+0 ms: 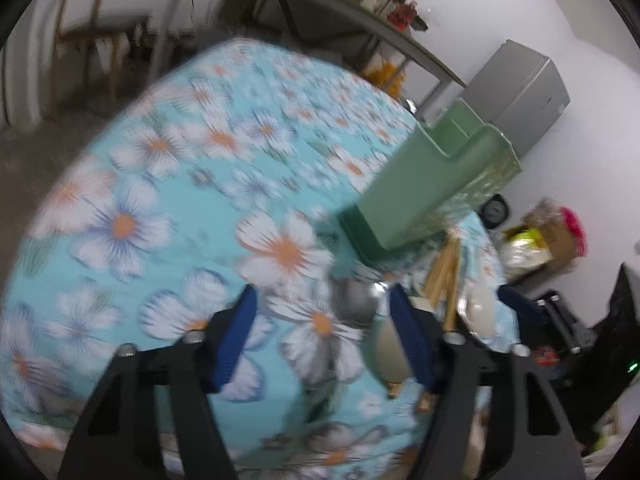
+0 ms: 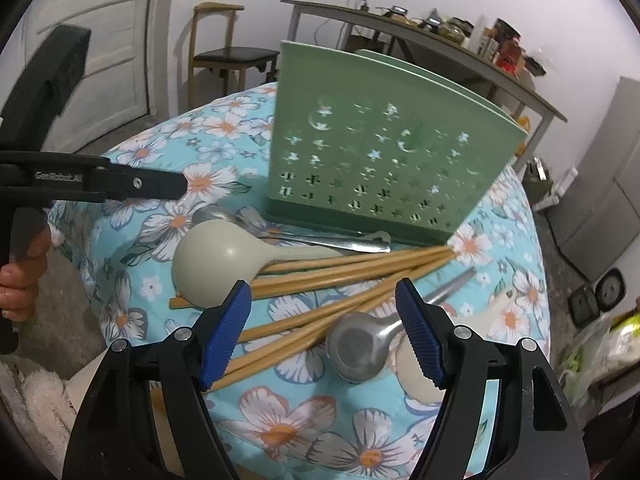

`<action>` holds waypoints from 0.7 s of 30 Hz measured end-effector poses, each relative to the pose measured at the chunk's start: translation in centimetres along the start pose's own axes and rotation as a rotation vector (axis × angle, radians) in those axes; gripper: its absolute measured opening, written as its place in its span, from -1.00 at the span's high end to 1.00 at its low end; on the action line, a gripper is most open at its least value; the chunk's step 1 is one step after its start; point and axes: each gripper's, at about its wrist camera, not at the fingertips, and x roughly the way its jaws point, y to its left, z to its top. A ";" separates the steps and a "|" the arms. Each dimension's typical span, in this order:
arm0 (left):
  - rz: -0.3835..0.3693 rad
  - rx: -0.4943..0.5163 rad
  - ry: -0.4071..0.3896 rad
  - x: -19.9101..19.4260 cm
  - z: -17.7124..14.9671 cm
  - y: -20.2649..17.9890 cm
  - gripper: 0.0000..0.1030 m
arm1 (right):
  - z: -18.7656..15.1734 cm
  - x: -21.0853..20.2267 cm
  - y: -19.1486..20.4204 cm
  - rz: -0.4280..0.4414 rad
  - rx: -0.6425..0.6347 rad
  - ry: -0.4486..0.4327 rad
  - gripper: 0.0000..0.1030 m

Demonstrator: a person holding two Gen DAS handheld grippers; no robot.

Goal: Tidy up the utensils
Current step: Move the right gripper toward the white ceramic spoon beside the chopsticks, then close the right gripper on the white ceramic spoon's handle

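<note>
Blue-padded fingers (image 2: 420, 332) on the right gripper (image 2: 324, 320) are spread wide, holding nothing, over the utensil pile. Between them: metal ladle (image 2: 356, 348), bowl toward the camera, handle running up-right. Bamboo chopsticks (image 2: 340, 276) fan out from a tight bunch at the holder's near right corner, long axes running down-left toward the left finger. Pale green spoon (image 2: 216, 264) has its bowl left and handle pointing right under the chopsticks. Steel spoon (image 2: 320, 240) lies behind it, roughly parallel to the holder base. A 2nd pale spoon (image 2: 416, 376) sits partly hidden behind the right finger.

Green utensil holder (image 2: 384, 152) stands upright on the floral surface (image 2: 280, 420) behind the pile, perforated face toward the right camera.

Left gripper (image 1: 320, 320) is likewise released, fingers wide apart, empty, over the tablecloth left of the pile. Its view is motion-blurred; it shows the holder's (image 1: 432, 176) open top compartments, which the right view does not. The right view shows the left gripper (image 2: 152, 186) side-on plus the hand (image 2: 20, 280) on its grip.
</note>
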 end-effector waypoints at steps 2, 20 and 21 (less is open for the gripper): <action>-0.063 -0.047 0.054 0.9 0.0 0.1 0.08 | -0.1 0.0 -0.4 0.000 0.014 -0.001 -0.35; -0.107 -0.291 0.203 3.9 0.8 1.6 0.93 | -0.6 -0.6 -1.0 0.033 0.032 -0.047 -0.35; -0.097 -0.284 0.190 3.5 0.9 1.6 0.94 | -0.5 -0.7 -0.9 0.030 0.014 -0.057 -0.35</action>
